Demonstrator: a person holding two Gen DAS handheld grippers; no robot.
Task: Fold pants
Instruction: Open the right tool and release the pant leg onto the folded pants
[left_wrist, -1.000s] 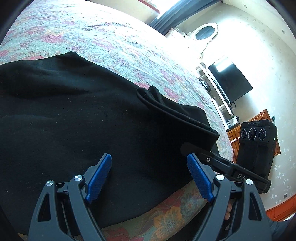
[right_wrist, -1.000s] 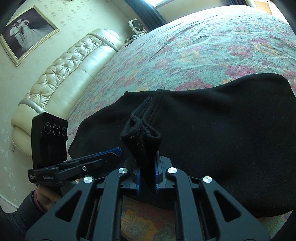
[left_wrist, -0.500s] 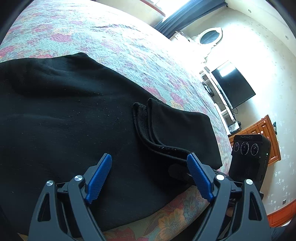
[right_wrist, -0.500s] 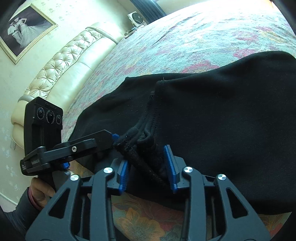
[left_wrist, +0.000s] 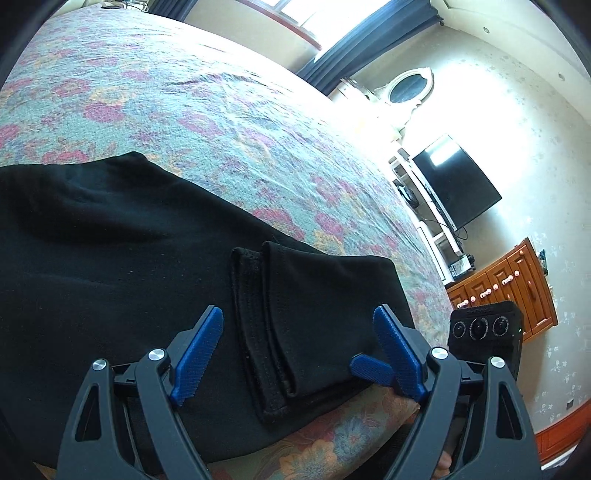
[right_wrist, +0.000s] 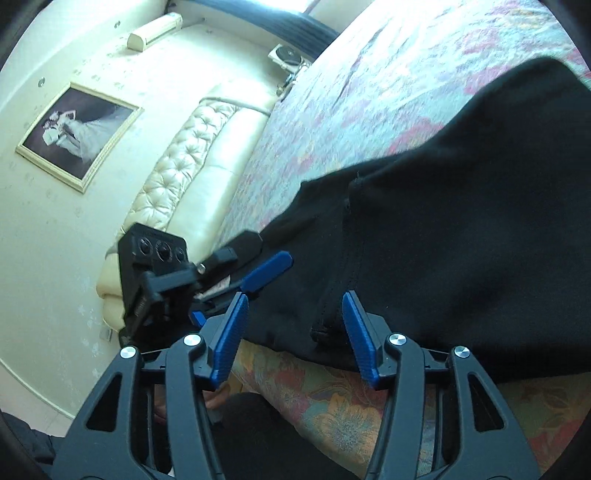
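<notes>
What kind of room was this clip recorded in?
Most likely a home bedroom: the black pants lie on a wide bed with a floral bedspread and a tufted cream headboard; a wall-mounted television and a wooden dresser stand nearby.

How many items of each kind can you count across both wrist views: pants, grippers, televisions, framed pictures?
Black pants: 1
Grippers: 2, the left gripper and the right gripper
Television: 1
Framed picture: 1
Total: 5

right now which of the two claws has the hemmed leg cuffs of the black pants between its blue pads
The left claw: the stacked cuffs of the black fabric pants lie between its wide-open, untouching pads. The right claw frames only a seam.
</notes>
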